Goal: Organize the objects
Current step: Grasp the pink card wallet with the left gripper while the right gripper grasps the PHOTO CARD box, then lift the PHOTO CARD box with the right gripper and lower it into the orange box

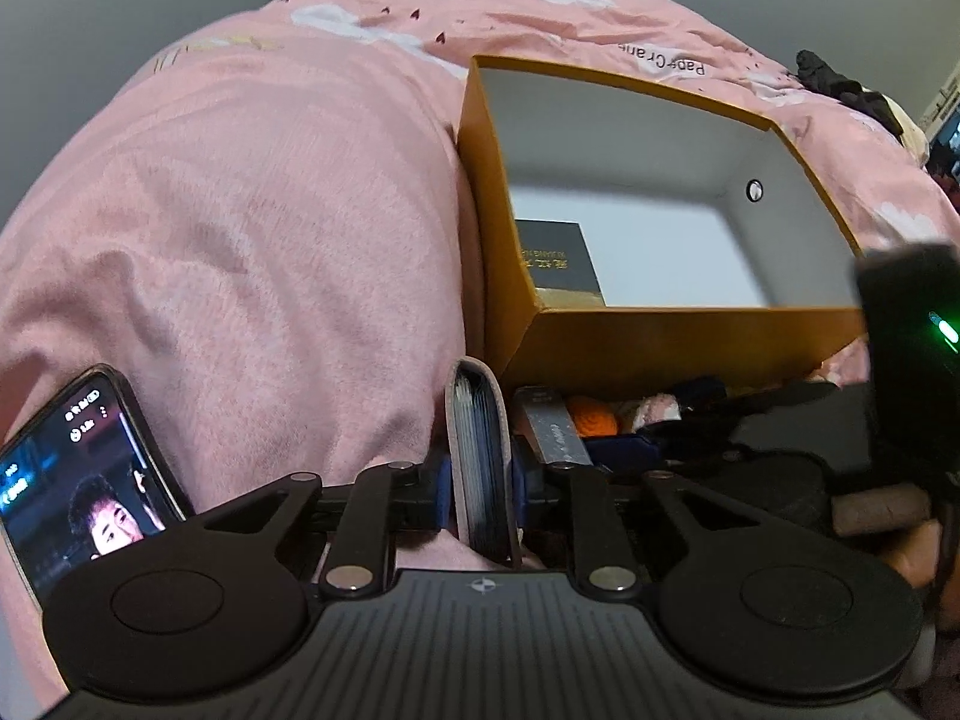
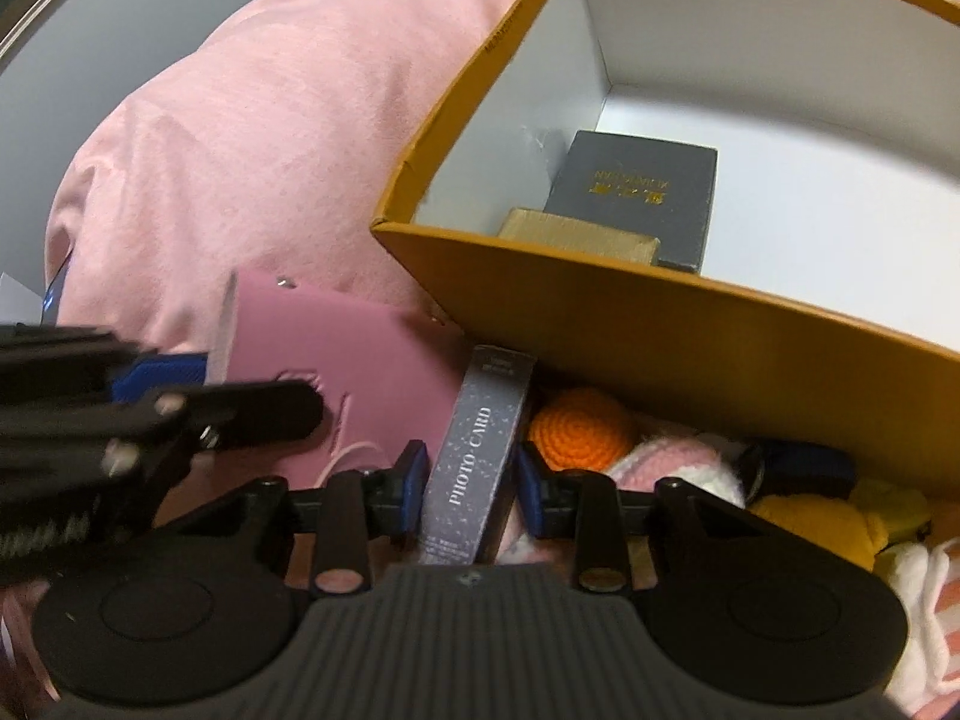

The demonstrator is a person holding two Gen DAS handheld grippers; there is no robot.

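Left tool (image 1: 480, 480): clamped on the pink card holder (image 1: 480, 468), held on edge just in front of the orange box (image 1: 660, 342).
Right tool (image 2: 471, 480): pads either side of the grey PHOTO CARD box (image 2: 474, 450), narrow gaps showing, beside the orange box.
Orange box: on the pink bed cover (image 1: 270, 210), dark small box (image 2: 642, 192) inside.
Crochet orange ball (image 2: 579, 426): against the box's near wall.

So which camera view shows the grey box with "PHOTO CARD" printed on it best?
The right wrist view: the photo card box lies lengthwise between the right gripper's pads, its lettering readable. The left wrist view shows only one blurred end of it beside the held pink album.
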